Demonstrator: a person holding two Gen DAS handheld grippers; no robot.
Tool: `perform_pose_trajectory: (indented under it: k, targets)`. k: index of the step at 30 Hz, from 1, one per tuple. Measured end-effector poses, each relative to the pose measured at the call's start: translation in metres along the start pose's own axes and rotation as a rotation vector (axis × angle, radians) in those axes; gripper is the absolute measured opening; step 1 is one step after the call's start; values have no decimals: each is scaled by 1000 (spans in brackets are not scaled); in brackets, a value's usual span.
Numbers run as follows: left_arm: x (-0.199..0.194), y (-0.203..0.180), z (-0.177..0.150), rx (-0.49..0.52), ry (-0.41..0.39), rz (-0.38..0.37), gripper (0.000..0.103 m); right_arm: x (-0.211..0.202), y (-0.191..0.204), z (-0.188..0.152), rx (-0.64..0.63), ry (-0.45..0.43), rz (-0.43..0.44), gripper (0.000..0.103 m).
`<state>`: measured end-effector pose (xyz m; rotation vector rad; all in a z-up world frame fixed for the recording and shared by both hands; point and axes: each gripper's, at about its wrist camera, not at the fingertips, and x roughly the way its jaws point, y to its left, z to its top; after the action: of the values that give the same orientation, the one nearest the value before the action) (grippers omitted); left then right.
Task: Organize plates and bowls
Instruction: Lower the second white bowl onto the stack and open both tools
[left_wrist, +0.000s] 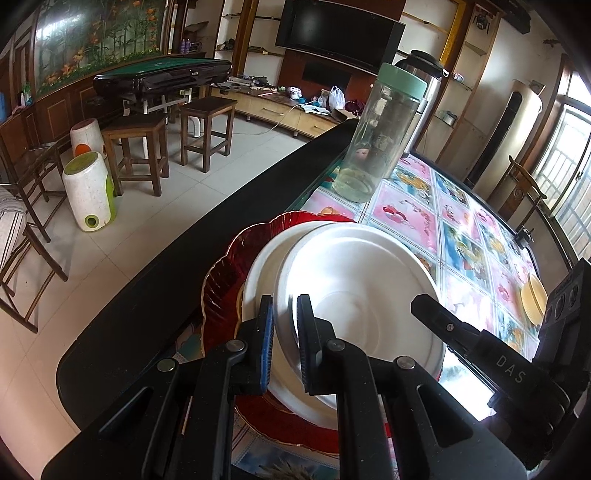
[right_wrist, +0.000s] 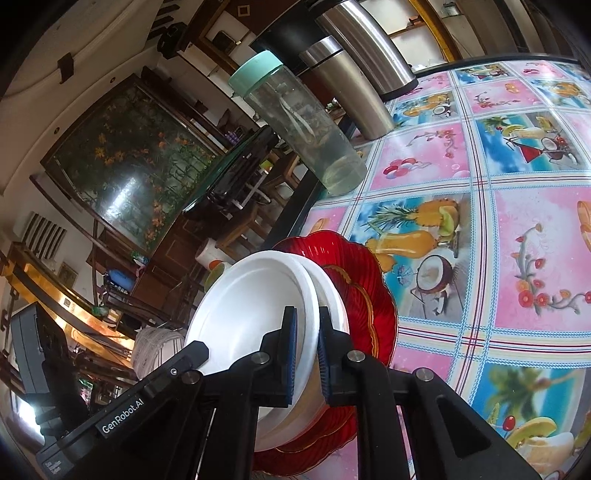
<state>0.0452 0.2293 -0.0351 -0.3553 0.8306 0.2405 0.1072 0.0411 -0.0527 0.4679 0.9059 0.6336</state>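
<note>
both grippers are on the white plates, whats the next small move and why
Probably lower the top white plate square onto the one beneath. Both the left gripper and right gripper pinch its rim, and it sits offset over the stack on the red plate.

Pale floor tiles (left_wrist: 236, 147), wooden stools (left_wrist: 136, 155), a wall-mounted television (left_wrist: 338, 33); daylight entered through barred windows (left_wrist: 569, 162)

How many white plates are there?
2. The top white plate is pinched at its rim by both grippers, left and right. The lower white plate sits under it on the red plate. More may be hidden.
</note>
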Motion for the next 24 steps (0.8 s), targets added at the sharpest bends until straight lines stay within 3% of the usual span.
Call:
perform_pose_trajectory:
  k: [7,9,11,14,18,24]
  targets:
    - [-15,-3,-2,36,-68,47,10,-12,-2,0,3,-49,-6,17]
    - [-14,-4,-1,52,-71,60,10,-17,-5,1,20,-69,2,29]
    - [-8,1,1,42,-33,44,10,-21,-9,1,38,-87,-4,35]
    - [-5,7,-3,25,-19,55,11,-26,-19,4,88,-105,-1,37]
    - [-4,14,-7,6,-15,59,22,-29,-30,8,141,-102,18,38]
    - [-15,19,-3,-7,-52,47,22,-41,-25,14,82,-123,-18,38]
